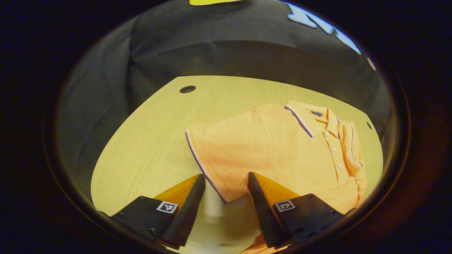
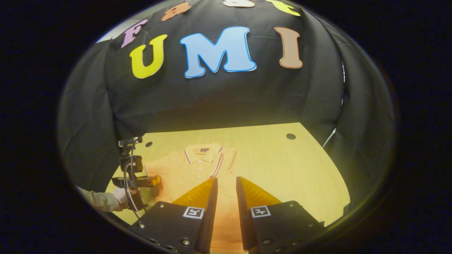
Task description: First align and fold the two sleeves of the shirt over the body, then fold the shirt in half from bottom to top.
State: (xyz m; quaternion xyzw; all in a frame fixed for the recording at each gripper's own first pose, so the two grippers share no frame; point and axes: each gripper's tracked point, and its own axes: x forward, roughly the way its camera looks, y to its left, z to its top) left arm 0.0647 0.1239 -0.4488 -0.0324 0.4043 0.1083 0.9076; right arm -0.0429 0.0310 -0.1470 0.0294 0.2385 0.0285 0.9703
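Note:
An orange polo shirt (image 1: 282,155) lies face up on the wooden table (image 1: 148,141). One sleeve (image 1: 353,148) is folded over the body beside the button placket. The other sleeve (image 1: 219,151) is spread flat, its striped hem toward me. My left gripper (image 1: 226,176) is open, and the corner of that hem lies between its fingers without being pinched. In the right gripper view the shirt (image 2: 190,169) lies ahead, and my right gripper (image 2: 226,179) hovers open above its lower body. The left gripper (image 2: 141,180), held by a hand (image 2: 122,195), sits at the shirt's spread sleeve.
Black cloth (image 2: 212,106) walls the booth on all sides behind the table. Round cable holes sit near the table's far corners (image 1: 187,89) (image 2: 290,136). Bare wood (image 2: 289,169) stretches to the right of the shirt in the right gripper view.

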